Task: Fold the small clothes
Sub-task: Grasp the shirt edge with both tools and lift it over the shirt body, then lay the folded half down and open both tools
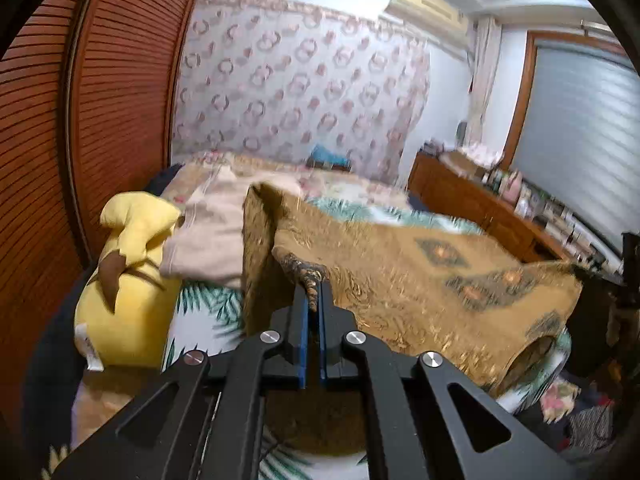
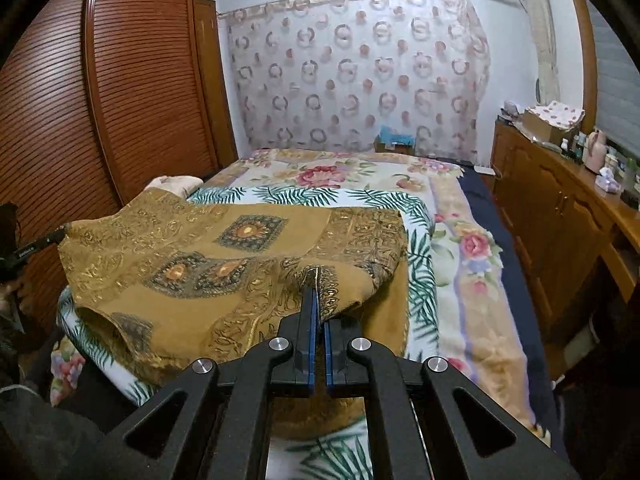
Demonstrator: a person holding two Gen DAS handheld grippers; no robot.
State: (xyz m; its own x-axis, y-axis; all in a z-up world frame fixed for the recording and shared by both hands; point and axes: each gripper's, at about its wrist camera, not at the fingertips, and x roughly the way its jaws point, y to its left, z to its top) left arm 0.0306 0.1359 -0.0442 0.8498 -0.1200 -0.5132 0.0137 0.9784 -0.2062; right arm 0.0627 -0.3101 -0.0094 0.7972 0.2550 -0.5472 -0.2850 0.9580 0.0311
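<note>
Pinching a gold patterned garment [image 2: 240, 264] above the bed [image 2: 472, 264], left tool [image 1: 315, 286] and right tool [image 2: 316, 280] are mid-fold; one folded beige piece [image 1: 208, 236] lies near the yellow plush [image 1: 128, 280].

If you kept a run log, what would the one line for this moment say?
task: fold small clothes | left claw: shut on golden garment | right claw: shut on same garment | garment: partly lifted over bed

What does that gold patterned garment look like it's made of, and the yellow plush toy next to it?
The gold patterned garment looks like thin woven cloth with a metallic printed sheen; it drapes and wrinkles softly where both grippers pinch it. The yellow plush toy appears to be matte, stuffed fleece-like fabric, rounded and dimpled at its seams. Neither fibre is certain.
</note>
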